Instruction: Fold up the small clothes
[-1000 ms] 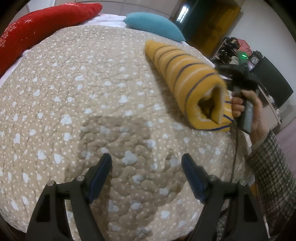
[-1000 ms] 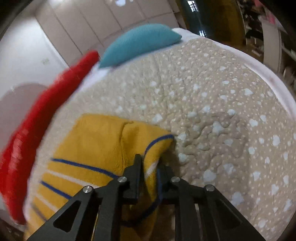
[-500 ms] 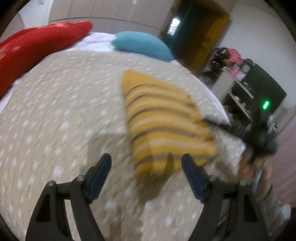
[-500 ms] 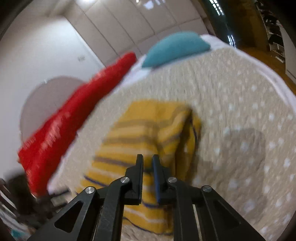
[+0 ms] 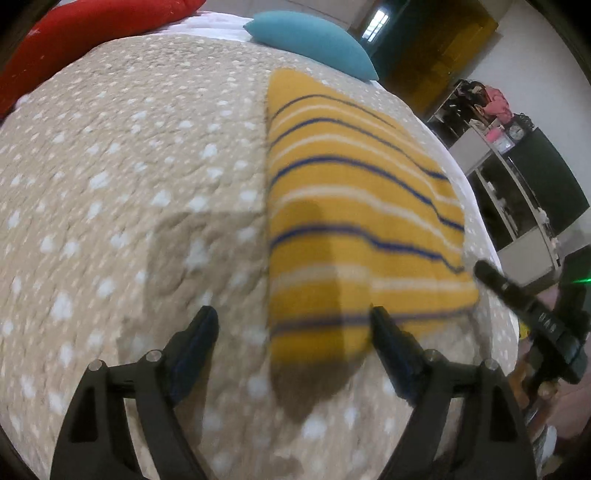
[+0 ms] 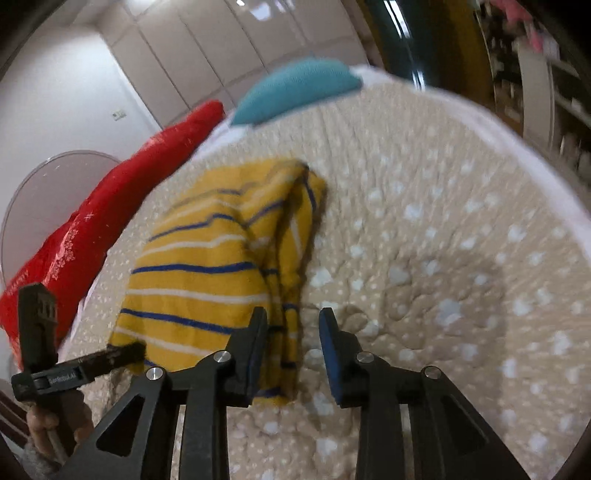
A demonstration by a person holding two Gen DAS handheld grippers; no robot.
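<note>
A yellow garment with blue and white stripes (image 5: 351, 206) lies folded flat on the dotted beige bedspread (image 5: 110, 184). My left gripper (image 5: 293, 321) hovers over its near left corner. Its jaws are opening wide and touch nothing. In the right wrist view the garment (image 6: 207, 258) shows its layered folded edge, which runs toward my right gripper (image 6: 293, 314). Those jaws are opening, with the edge of the cloth between them but not pressed. One finger of the right gripper (image 5: 509, 295) shows past the garment's near right corner.
A red pillow (image 5: 74, 33) and a teal pillow (image 5: 310, 37) lie at the head of the bed. The bed's right edge drops toward shelves and a dark cabinet (image 5: 546, 184). A round clear object (image 6: 55, 184) stands beyond the red pillow.
The garment, held up curled by the right gripper, now lies flat on the bed. The right gripper has let go and its jaws have parted. My left gripper has moved over the garment's corner.
</note>
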